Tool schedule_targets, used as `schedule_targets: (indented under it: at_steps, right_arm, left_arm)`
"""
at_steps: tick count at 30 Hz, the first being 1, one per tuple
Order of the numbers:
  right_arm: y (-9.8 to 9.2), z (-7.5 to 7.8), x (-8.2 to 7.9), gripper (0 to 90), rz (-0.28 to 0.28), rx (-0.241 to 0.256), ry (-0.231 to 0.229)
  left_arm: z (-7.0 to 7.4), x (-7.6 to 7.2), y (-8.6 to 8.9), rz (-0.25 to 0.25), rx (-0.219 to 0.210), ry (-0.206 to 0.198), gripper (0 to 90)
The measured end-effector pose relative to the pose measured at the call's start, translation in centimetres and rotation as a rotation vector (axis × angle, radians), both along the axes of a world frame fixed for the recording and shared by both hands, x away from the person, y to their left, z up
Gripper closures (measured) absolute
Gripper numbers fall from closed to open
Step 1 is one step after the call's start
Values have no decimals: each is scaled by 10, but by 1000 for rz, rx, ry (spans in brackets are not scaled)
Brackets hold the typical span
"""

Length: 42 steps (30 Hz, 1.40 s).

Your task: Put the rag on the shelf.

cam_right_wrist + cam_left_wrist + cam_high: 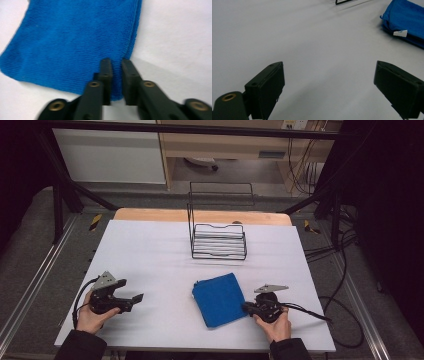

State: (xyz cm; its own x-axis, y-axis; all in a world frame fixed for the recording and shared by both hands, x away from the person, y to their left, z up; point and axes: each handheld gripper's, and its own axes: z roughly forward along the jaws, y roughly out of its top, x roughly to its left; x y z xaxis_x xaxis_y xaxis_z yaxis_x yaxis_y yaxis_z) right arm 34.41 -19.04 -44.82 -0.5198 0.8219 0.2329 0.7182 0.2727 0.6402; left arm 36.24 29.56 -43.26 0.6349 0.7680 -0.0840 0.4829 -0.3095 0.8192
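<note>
A folded blue towel (219,299) lies on the white table (150,250), near the front and right of centre. My right gripper (247,307) is at the towel's right front corner. In the right gripper view its jaws (116,65) stand almost together with the edge of the blue towel (75,37) pinched between them. My left gripper (135,301) rests low at the front left, well apart from the towel. Its jaws (329,85) are wide open over bare table, and the blue towel (407,20) with a small white tag (400,33) lies far off at the upper right.
A black wire rack (219,242) stands at the back centre of the table; its corner (344,2) shows at the top of the left gripper view. A wooden edge (200,215) runs behind the white surface. Cables trail on the floor at right.
</note>
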Motion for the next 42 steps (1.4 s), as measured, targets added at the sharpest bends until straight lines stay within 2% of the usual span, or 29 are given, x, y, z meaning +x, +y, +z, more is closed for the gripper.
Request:
schedule_targets:
  at_steps: [4, 7, 10, 11, 12, 13, 14, 15, 16, 17, 18, 19, 20, 21, 22, 25, 28, 29, 30, 31, 32, 33, 34, 35, 36, 38, 40, 42]
  right_arm:
    - [-2, 4, 3, 868, 11, 15, 19]
    - [-5, 10, 7, 869, 17, 11, 8]
    - [-10, 22, 14, 869, 38, -37, -18]
    - [-10, 22, 14, 869, 38, -37, -18]
    - [-13, 26, 21, 867, 56, -72, -26]
    - [-13, 26, 21, 867, 56, -72, -26]
    - [-14, 28, 28, 864, 81, -125, -40]
    - [-14, 28, 28, 864, 81, -125, -40]
    - [-15, 29, 36, 860, 107, -174, -57]
    - [-15, 29, 36, 860, 107, -174, -57]
    - [-16, 31, 46, 859, 131, -227, -99]
    - [-16, 31, 46, 859, 131, -227, -99]
    - [-15, 31, 55, 858, 134, -257, -125]
    - [-15, 31, 55, 858, 134, -257, -125]
    - [-15, 30, 64, 857, 139, -269, -137]
    - [-16, 27, 71, 851, 131, -269, -150]
    - [-18, 19, 76, 808, 110, -249, -151]
    - [-20, 17, 76, 755, 96, -245, -171]
    - [-24, 19, 72, 649, 55, -220, -207]
    - [-24, 19, 72, 649, 55, -220, -207]
    - [-27, 27, 67, 557, 41, -153, -251]
    - [-27, 27, 67, 557, 41, -153, -251]
    - [-23, 35, 59, 440, 46, -113, -269]
    - [-23, 35, 59, 440, 46, -113, -269]
    - [-16, 39, 52, 348, 61, -76, -261]
    - [-13, 39, 50, 313, 66, -63, -257]
    - [4, 40, 43, 242, 96, -4, -219]
    - [9, 40, 42, 238, 102, 8, -212]
  left_arm:
    - [0, 0, 0, 2, -4, -2, 101]
    - [0, 0, 0, 3, -5, -1, 102]
    - [0, 1, 1, 3, -1, 0, 103]
    - [0, 1, 1, 3, -2, 0, 103]
    - [0, 1, 1, 4, -2, 0, 103]
    - [0, 1, 0, 4, -2, 0, 103]
    - [0, 1, 0, 2, 1, 0, 103]
    - [0, 1, 0, 2, 2, 0, 103]
    - [-1, 1, -1, 3, 0, 1, 104]
    - [-1, 1, -1, 2, 1, 2, 104]
    - [-1, 1, -1, 1, 4, 1, 104]
    - [-1, 1, -1, 1, 4, 1, 103]
    - [-1, 1, -1, 1, 4, 2, 104]
    - [-1, 1, -1, 2, 3, 2, 104]
    - [-1, 1, -1, 3, 3, 2, 104]
    - [-1, 1, -1, 2, 4, 2, 104]
    - [-1, 0, -1, 1, 4, -1, 103]
    - [-1, 0, -1, 1, 4, -1, 104]
    - [-1, 1, -1, 1, 4, 1, 104]
    - [-1, 1, -1, 1, 4, 1, 103]
    - [-1, 1, -1, 4, 4, 2, 101]
    - [-1, 1, -1, 7, 4, 3, 101]
    - [-1, 1, -1, 10, 4, 4, 93]
    - [-1, 1, -1, 11, 4, 4, 93]
    - [-1, 1, -1, 11, 8, 6, 86]
    - [-1, 1, -1, 14, 10, 6, 83]
    - [-1, 1, -1, 16, 7, 5, 78]
    - [-1, 1, 0, 18, 7, 5, 76]
